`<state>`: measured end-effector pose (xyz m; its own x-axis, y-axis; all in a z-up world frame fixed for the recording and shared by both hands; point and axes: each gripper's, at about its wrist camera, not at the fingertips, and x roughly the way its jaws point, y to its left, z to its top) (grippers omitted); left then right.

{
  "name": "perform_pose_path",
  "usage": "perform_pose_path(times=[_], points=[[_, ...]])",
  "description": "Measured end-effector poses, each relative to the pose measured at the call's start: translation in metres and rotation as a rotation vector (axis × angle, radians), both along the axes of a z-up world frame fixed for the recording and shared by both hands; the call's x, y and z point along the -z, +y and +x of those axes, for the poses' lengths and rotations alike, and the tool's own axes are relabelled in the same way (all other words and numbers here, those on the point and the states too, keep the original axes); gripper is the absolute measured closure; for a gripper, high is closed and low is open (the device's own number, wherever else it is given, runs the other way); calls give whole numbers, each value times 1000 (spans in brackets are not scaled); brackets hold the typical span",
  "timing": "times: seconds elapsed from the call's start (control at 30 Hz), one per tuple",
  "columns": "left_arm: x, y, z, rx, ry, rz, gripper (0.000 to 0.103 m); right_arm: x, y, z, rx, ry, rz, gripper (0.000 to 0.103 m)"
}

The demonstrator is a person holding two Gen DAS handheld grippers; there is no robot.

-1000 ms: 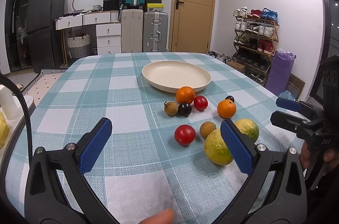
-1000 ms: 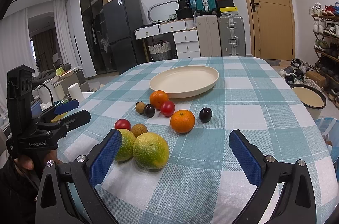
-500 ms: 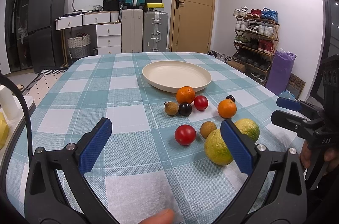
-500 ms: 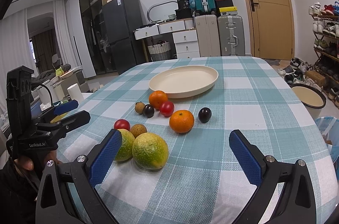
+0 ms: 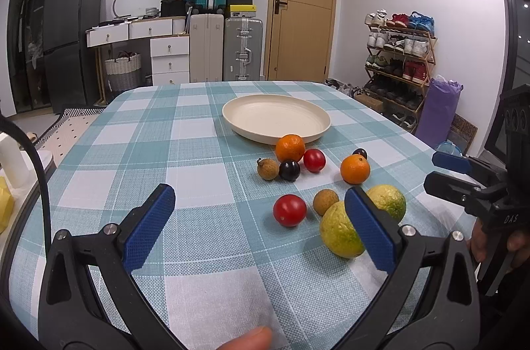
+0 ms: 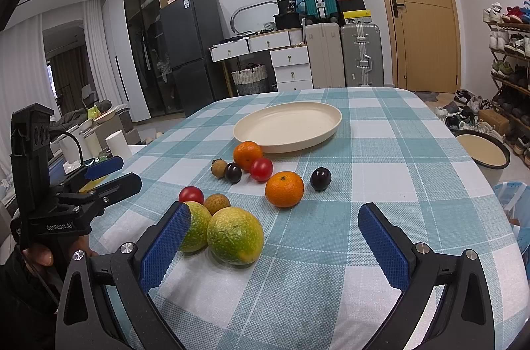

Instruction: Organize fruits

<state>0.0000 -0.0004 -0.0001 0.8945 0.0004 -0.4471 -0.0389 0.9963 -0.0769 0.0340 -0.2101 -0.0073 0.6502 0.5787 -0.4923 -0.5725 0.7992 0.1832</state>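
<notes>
A cream plate (image 5: pixel 276 119) stands empty on the checked table; it also shows in the right wrist view (image 6: pixel 288 126). In front of it lie several fruits: two oranges (image 5: pixel 355 169) (image 5: pixel 290 148), two red tomatoes (image 5: pixel 289 210) (image 5: pixel 314 160), dark plums (image 5: pixel 289 170), brown longans (image 5: pixel 325 201) and two yellow-green citrus (image 5: pixel 338 232) (image 6: pixel 235 235). My left gripper (image 5: pixel 261 224) is open and empty, low over the near table. My right gripper (image 6: pixel 275 242) is open and empty, just behind the citrus. Each gripper shows in the other's view.
The table edge runs close on the right, with a bucket (image 6: pixel 483 152) and a shoe rack (image 5: pixel 399 65) beyond it. Suitcases (image 5: pixel 243 48), drawers and a fridge (image 5: pixel 71 35) stand at the back wall. White containers (image 5: pixel 11 164) sit left of the table.
The right wrist view has crept slightly towards the fruits. The left gripper has hardly moved. Both stay open.
</notes>
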Motion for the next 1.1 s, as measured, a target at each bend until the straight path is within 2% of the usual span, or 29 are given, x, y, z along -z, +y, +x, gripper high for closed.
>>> perform_pose_path(times=[1.1], points=[[0, -1, 0, 3, 2, 2, 1, 2, 1, 0, 8, 3, -16, 0]])
